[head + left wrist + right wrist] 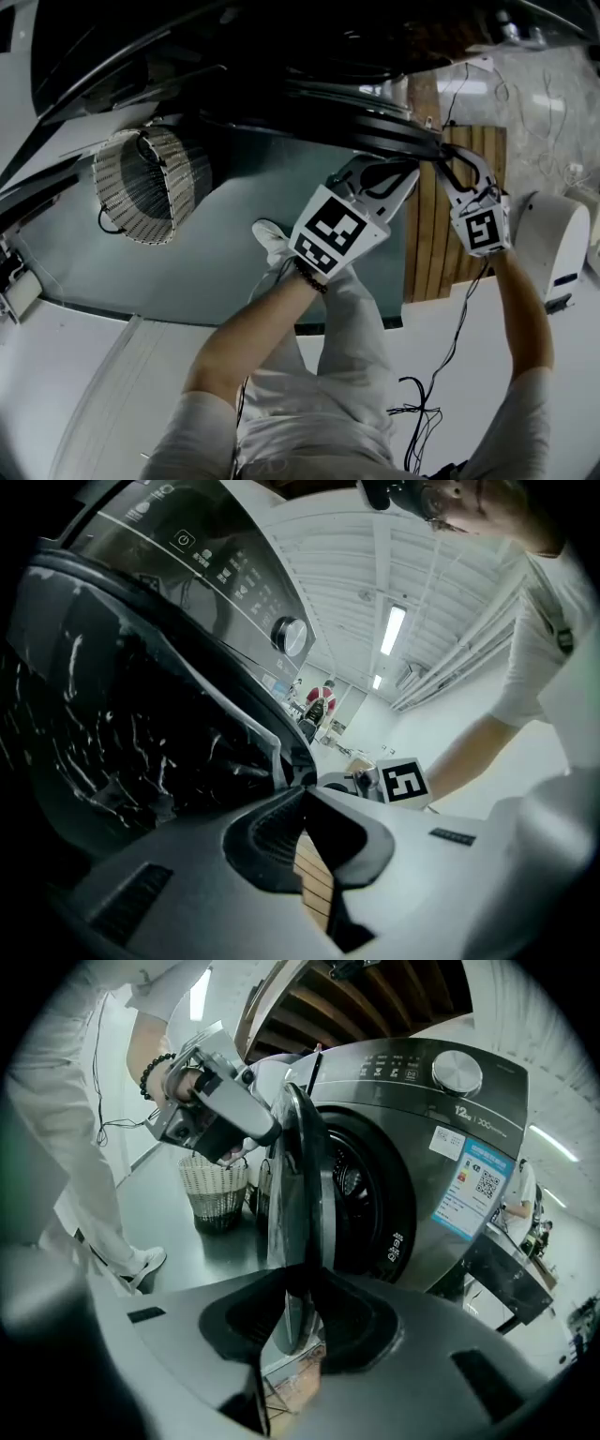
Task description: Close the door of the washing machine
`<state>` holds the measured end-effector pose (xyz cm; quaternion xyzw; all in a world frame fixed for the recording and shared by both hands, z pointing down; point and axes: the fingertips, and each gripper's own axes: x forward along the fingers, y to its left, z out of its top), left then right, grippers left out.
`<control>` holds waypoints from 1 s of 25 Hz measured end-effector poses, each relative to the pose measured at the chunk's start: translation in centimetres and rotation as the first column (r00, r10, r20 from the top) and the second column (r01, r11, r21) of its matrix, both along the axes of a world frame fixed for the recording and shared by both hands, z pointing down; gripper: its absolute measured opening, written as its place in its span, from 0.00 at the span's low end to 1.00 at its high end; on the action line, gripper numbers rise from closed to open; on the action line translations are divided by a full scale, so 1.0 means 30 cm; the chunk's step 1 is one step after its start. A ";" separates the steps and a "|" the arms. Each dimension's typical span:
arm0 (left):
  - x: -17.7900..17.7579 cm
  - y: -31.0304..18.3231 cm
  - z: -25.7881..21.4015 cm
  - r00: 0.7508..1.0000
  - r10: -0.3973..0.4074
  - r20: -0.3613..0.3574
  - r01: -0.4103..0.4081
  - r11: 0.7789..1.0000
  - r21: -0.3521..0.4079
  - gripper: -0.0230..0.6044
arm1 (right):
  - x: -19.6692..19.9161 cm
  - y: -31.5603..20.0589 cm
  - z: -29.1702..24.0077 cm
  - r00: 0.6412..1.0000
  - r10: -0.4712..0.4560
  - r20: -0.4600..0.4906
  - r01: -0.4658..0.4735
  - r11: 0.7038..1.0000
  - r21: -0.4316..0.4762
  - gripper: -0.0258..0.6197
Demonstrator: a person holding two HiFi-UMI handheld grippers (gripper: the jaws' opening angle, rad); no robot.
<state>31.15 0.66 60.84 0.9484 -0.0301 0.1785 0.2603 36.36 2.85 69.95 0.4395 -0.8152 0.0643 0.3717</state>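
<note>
Grey door point(292, 1166) edge — between right gripper point(302, 1275) jaws | left gripper point(306, 788) jaws together

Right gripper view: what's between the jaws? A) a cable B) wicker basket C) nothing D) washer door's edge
D: the edge of the open washing machine door runs down between the jaws of the right gripper; the wicker basket stands farther back on the floor.

The grey floor point(187, 272) carries a wicker basket point(141, 187) near the washing machine point(422, 1147). A white shoe point(272, 239) stands close to the basket, and black cables point(422, 412) lie further right.
</note>
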 end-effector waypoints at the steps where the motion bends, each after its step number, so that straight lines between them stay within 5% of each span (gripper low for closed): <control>1: 0.008 -0.012 -0.001 1.000 0.008 -0.001 -0.008 1.000 0.008 0.04 | 0.011 -0.014 0.000 1.000 -0.010 -0.004 0.010 1.000 -0.001 0.22; 11: 0.064 -0.139 0.009 1.000 -0.015 0.006 0.014 0.995 0.100 0.04 | 0.107 -0.174 0.003 0.998 -0.015 -0.054 0.017 0.999 0.035 0.24; 25: 0.126 -0.286 0.010 0.990 -0.137 0.017 0.134 0.985 0.104 0.04 | 0.186 -0.353 0.002 0.995 0.046 -0.089 -0.039 0.997 0.071 0.27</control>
